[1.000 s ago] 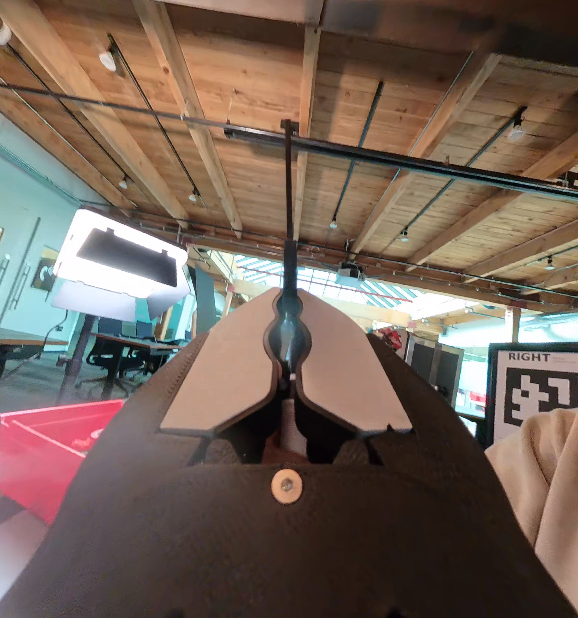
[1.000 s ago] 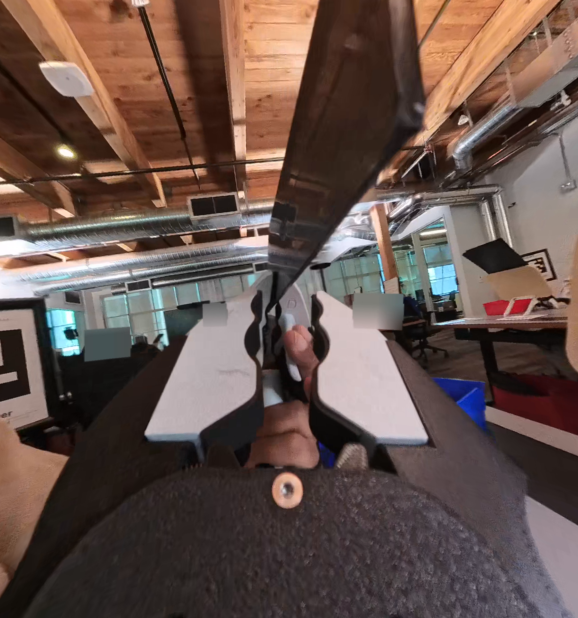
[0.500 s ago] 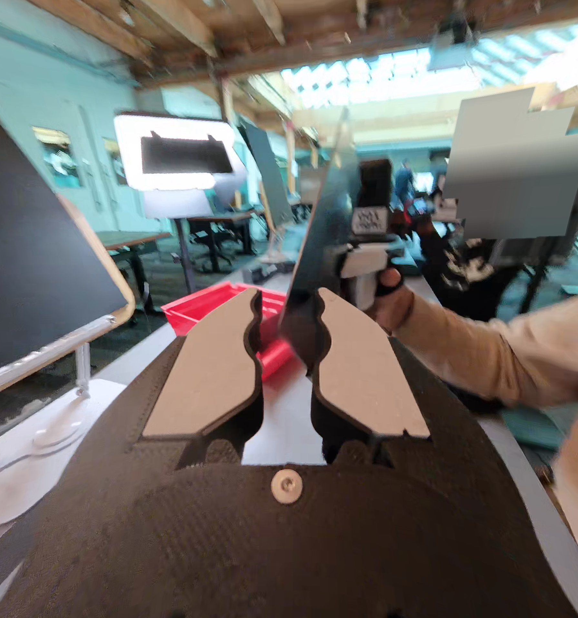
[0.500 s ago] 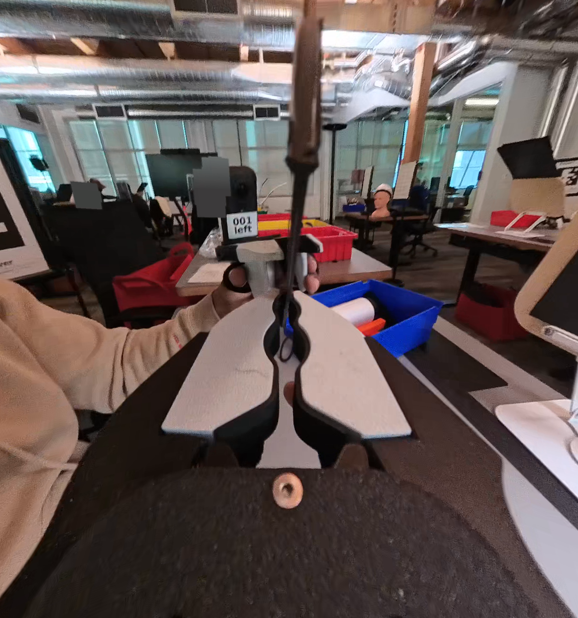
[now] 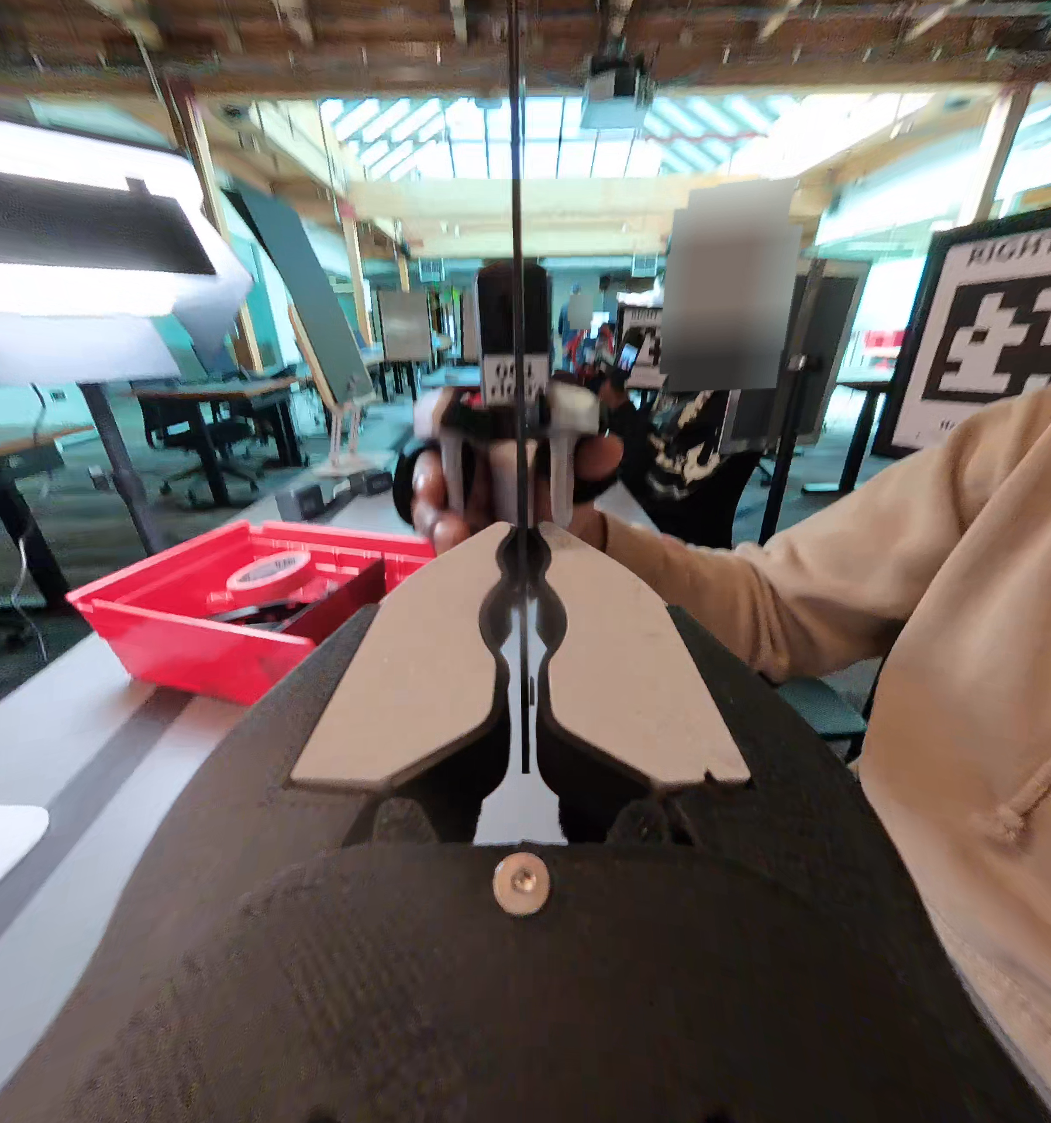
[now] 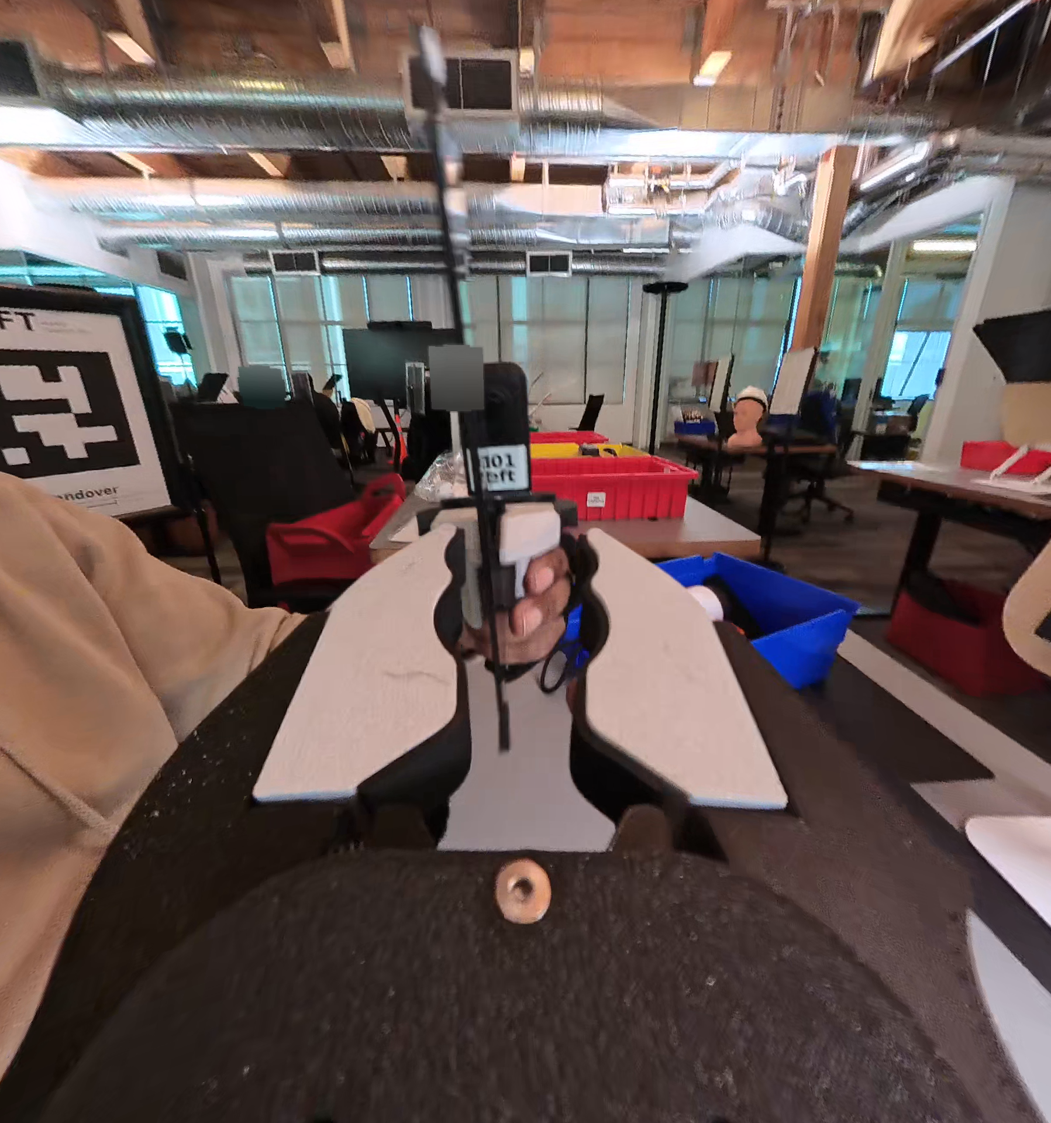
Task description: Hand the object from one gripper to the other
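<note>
Now the left gripper [image 5: 521, 538] has its two fingers pressed together on a thin, flat dark object [image 5: 515, 255], seen edge-on as a black line rising upright from the fingertips toward the ceiling. Its lower edge reaches down between the pale finger pads [image 5: 410, 662]. In the right wrist view the right gripper [image 6: 521, 535] stands with its fingers spread apart; the same dark object [image 6: 450, 200] passes through the gap without touching either pad, as far as can be seen. Just beyond, a hand [image 6: 532, 614] grips the handle of the facing gripper. Farther out, a red bin [image 5: 207, 632] sits on the table at near left, and a blue bin [image 6: 772, 614] lies at right.
</note>
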A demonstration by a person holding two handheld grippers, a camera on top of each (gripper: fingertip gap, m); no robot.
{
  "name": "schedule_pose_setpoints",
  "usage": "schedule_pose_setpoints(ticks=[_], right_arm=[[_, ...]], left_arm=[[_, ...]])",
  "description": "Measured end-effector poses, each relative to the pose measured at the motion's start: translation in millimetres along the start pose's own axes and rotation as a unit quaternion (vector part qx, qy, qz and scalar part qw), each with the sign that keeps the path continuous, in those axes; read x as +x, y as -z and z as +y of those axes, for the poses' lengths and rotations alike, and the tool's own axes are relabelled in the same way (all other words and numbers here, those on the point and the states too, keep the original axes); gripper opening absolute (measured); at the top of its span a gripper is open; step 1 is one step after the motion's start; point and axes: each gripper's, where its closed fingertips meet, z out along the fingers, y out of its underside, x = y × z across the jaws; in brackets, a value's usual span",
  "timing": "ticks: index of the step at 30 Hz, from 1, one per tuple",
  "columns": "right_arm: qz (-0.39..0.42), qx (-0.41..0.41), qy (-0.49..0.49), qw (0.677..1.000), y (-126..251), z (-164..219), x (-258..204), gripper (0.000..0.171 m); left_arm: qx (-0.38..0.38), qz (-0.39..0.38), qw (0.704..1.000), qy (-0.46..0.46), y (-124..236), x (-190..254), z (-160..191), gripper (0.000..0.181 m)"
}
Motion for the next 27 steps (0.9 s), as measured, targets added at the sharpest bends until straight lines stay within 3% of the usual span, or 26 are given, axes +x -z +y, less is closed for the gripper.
schedule_pose_setpoints(ticks=[2,3,7,11,13,16,19,21,23,27], right_arm=[[0.006,0.023,0.024,0.999,3,-9,-2,0.021],[0.006,0.026,0.039,0.999,6,-12,-4,0.003],[0.021,-0.105,0.109,0.988,16,11,-3,0.002],[0.039,-0.267,0.146,0.952,35,57,9,0.002],[0.018,-0.319,0.130,0.939,34,83,7,0.002],[0.006,-0.356,0.143,0.923,24,105,4,0.002],[0.062,-0.309,0.174,0.933,21,86,20,0.011],[0.097,-0.267,0.165,0.944,30,65,33,0.034],[0.113,-0.262,0.153,0.946,48,62,46,0.045],[0.033,-0.174,0.025,0.984,48,73,45,0.050]], left_arm=[[-0.044,-0.007,0.999,0.001,-10,-4,22,0.003],[-0.059,-0.009,0.998,0.002,-12,-6,31,0.003],[-0.118,-0.067,0.990,-0.036,-6,-21,41,0.016],[-0.159,-0.085,0.978,-0.100,-1,-12,35,0.026],[-0.200,-0.093,0.966,-0.134,-4,-10,45,0.024],[-0.241,-0.094,0.951,-0.171,-7,-11,60,0.005],[-0.186,-0.102,0.964,-0.157,-5,-14,40,0.002],[-0.106,-0.095,0.982,-0.121,3,-13,13,0.002],[-0.008,-0.102,0.991,-0.086,16,-16,-18,0.003],[0.113,-0.080,0.990,-0.023,32,-17,-47,0.003]])
